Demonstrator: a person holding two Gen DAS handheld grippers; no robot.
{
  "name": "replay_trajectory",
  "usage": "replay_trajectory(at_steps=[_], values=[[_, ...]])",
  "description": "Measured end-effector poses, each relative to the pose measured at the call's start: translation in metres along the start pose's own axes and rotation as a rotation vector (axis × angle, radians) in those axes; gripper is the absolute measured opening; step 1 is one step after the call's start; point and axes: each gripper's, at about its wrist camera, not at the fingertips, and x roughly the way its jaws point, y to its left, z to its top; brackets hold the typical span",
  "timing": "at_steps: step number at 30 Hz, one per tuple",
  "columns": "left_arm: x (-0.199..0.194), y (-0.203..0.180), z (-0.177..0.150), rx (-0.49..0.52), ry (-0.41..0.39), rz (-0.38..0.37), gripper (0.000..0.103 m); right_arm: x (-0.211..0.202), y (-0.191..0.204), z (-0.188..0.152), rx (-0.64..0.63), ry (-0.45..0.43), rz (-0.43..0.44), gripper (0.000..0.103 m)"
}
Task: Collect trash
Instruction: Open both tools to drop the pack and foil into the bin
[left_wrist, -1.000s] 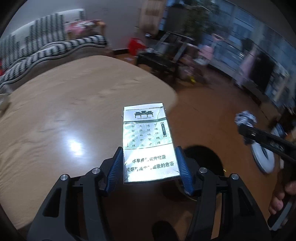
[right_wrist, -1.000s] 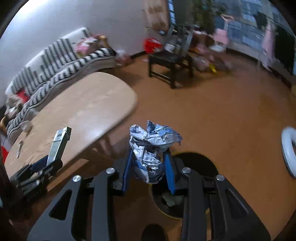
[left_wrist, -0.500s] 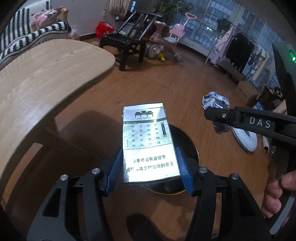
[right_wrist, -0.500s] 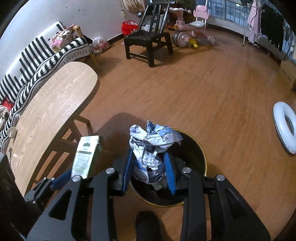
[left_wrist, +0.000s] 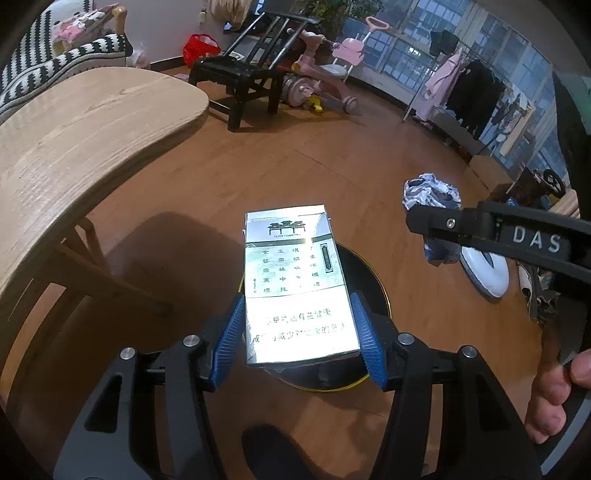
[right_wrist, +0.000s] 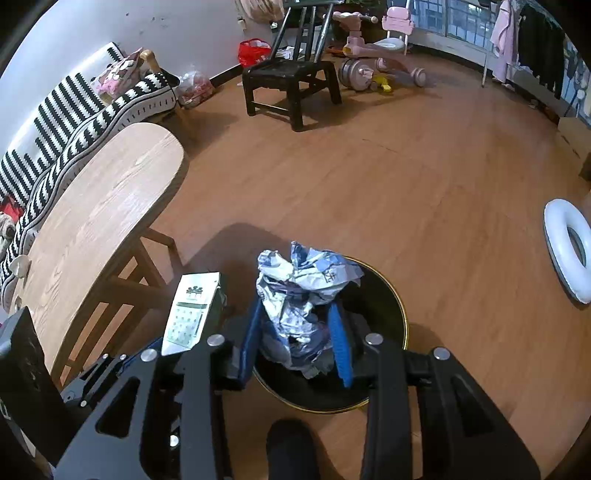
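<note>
My left gripper (left_wrist: 297, 328) is shut on a silver cigarette pack (left_wrist: 295, 284) and holds it above a black trash bin with a gold rim (left_wrist: 369, 280). My right gripper (right_wrist: 297, 339) is shut on a crumpled blue and silver wrapper (right_wrist: 303, 291) and holds it over the bin (right_wrist: 384, 295). The pack also shows in the right wrist view (right_wrist: 192, 306), to the left of the wrapper. The wrapper also shows in the left wrist view (left_wrist: 430, 192), at the tip of the right gripper.
A wooden table (right_wrist: 96, 218) stands left of the bin, with a striped sofa (right_wrist: 81, 107) behind it. A black chair (right_wrist: 291, 74) and pink toy tricycles (right_wrist: 373, 51) stand at the back. A white ring (right_wrist: 567, 247) lies on the floor at right.
Both grippers have swung away from the table with their loads and now hang over the bin. The grips have not changed.
</note>
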Motion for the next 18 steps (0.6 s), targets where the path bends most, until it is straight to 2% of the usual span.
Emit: replay_trajectory(at_steps=[4,6,8,11,18], values=[[0.0042,-0.0013,0.0003,0.005,0.014,-0.005,0.056,-0.0004,-0.0009,0.0005,0.005,-0.003,-0.001,0.035],[0.0053,-0.0013,-0.0010,0.013,0.018,-0.003,0.056,-0.0002,-0.0012,-0.0003,0.010,-0.002,-0.006,0.040],[0.0062,-0.0019,-0.0013,0.015,0.018,-0.003,0.058,-0.0017,-0.0017,-0.0014,0.014,-0.008,-0.009,0.054],[0.0064,-0.0016,-0.0014,0.010,0.013,-0.001,0.063,-0.0038,-0.0033,-0.0017,0.018,-0.021,-0.018,0.066],[0.0044,0.0017,-0.0010,-0.019,-0.002,0.002,0.071,-0.0042,-0.0054,-0.0019,0.022,-0.024,-0.020,0.069]])
